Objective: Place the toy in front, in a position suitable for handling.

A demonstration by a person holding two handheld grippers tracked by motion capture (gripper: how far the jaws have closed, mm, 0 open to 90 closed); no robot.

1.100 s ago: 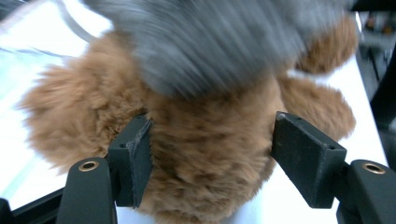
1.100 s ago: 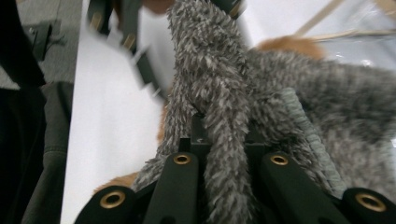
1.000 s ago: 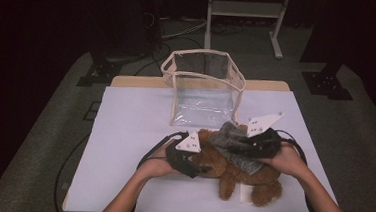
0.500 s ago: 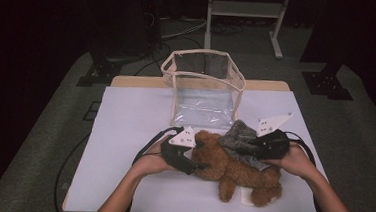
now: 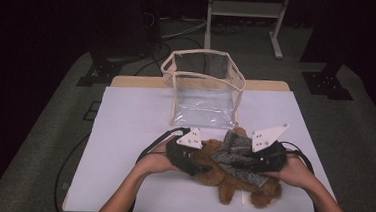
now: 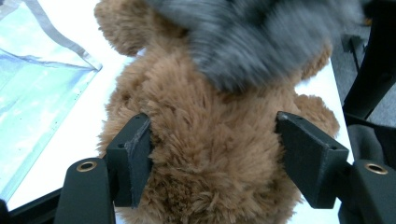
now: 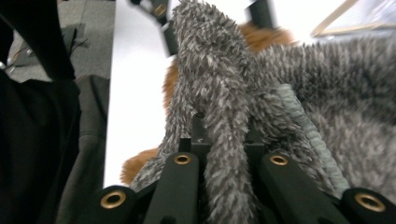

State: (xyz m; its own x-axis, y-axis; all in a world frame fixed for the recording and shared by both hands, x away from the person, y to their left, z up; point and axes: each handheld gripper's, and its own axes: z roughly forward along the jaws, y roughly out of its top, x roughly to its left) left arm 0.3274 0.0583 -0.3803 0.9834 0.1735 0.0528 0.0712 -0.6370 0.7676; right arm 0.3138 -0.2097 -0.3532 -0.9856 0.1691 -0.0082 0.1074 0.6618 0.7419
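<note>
The brown teddy bear point(image 5: 231, 179) lies on its side at the near right of the white table point(image 5: 134, 132), with a grey fuzzy garment point(image 5: 237, 157) draped over its upper half. From the look of it the job is getting that garment onto the bear, or maybe off it; hard to tell which.

The left gripper point(image 6: 210, 158) has its jaws spread wide on either side of the bear's body, touching the fur on both flanks but not really squeezing it. The right gripper point(image 7: 229, 154) has its jaws pressed together on a fold of the grey garment.

If I were doing this, I'd firm up the left grip on the body first so the bear can't slide, then pull the fabric slowly along the body, not upward (fuzzy on fuzzy drags a lot).

The clear bag point(image 5: 204, 89) stands open just behind the bear, out of the way.
</note>
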